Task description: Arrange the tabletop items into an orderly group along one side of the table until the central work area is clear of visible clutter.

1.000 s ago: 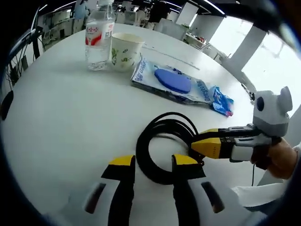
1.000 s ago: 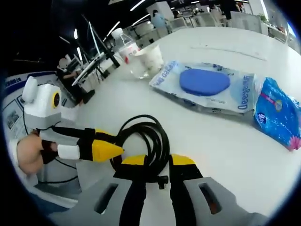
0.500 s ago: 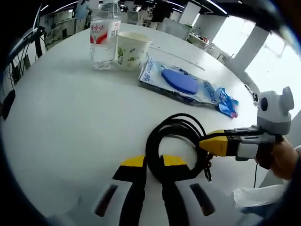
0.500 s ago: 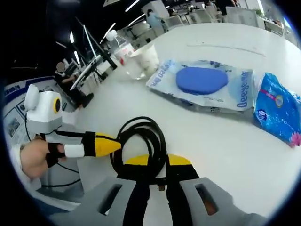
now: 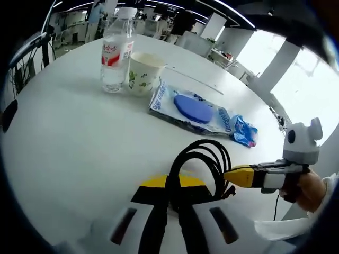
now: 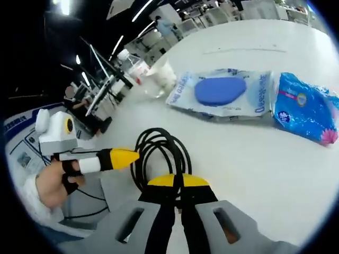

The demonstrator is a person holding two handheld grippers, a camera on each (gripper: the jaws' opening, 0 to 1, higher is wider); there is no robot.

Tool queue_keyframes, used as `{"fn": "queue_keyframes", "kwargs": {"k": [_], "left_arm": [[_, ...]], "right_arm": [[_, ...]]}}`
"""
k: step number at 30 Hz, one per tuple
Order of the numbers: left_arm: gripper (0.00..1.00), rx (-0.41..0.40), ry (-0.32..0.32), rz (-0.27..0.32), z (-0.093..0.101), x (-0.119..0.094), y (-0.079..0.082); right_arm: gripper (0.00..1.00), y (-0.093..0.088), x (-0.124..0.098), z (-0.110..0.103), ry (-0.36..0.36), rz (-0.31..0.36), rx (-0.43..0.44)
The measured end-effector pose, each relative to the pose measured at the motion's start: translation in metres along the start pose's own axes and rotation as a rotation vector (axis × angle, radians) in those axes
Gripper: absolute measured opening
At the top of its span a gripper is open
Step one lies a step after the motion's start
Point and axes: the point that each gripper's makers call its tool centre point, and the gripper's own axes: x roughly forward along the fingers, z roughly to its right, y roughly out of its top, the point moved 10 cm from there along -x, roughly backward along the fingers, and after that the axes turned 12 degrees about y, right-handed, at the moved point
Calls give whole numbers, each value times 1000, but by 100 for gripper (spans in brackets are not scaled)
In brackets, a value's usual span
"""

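Note:
A coiled black cable (image 5: pixel 204 156) lies at the near side of the white round table (image 5: pixel 69 137). My left gripper (image 5: pixel 172 185) is shut on the coil's near loop. The right gripper (image 5: pixel 237 177) comes in from the right, its yellow tips against the coil's right side. In the right gripper view, the right gripper (image 6: pixel 178 184) is shut on the cable (image 6: pixel 159 151), and the left gripper (image 6: pixel 124 156) points in from the left at the coil. Farther off lie a clear packet holding a blue pad (image 5: pixel 193 107) and a blue tissue pack (image 5: pixel 242 130).
A water bottle (image 5: pixel 115 50) and a paper cup (image 5: pixel 142 70) stand together at the far side, also seen as the bottle (image 6: pixel 135 62) and cup (image 6: pixel 161 79) in the right gripper view. A person's hand (image 6: pixel 53 185) holds the left gripper. Office desks lie beyond the table edge.
Both pairs of jaws stood apart around the cable a second ago and have closed on it. The coil now stands up more between the two grippers.

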Motion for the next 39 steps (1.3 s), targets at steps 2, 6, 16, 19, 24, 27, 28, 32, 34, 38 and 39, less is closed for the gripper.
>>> {"fn": "queue_keyframes", "kwargs": {"k": [2,6,16,19,24,27,28,32,34,38,39], "left_arm": [[1,-1,-22,14,6,-3,3],[1,-6,-67,25,18,-6,6],[1,37,-150,11,52,-6,5],[2,54,-174,9,63,-5,6],[2,80,-200,4,80,-1,7],[2,99,-218,-2,89,0,6],[2,109,-227,-5,93,1,6],[3,134,-247,-15,105,5,6],[3,145,-256,-19,111,7,6],[3,173,-268,-27,120,10,6],[3,181,-272,-30,123,12,7]], "right_arm": [[0,2,-7,0,8,29,18],[0,5,-24,-1,10,81,38],[0,-1,-61,11,-30,174,91],[0,-1,-71,13,-43,198,99],[0,-2,-85,20,-71,236,103],[0,-4,-94,25,-89,259,119],[0,-4,-97,26,-94,267,123],[0,-6,-108,33,-117,298,144],[0,-6,-113,35,-128,309,144],[0,-5,-121,41,-148,328,149],[0,-5,-121,42,-153,330,150]]}}
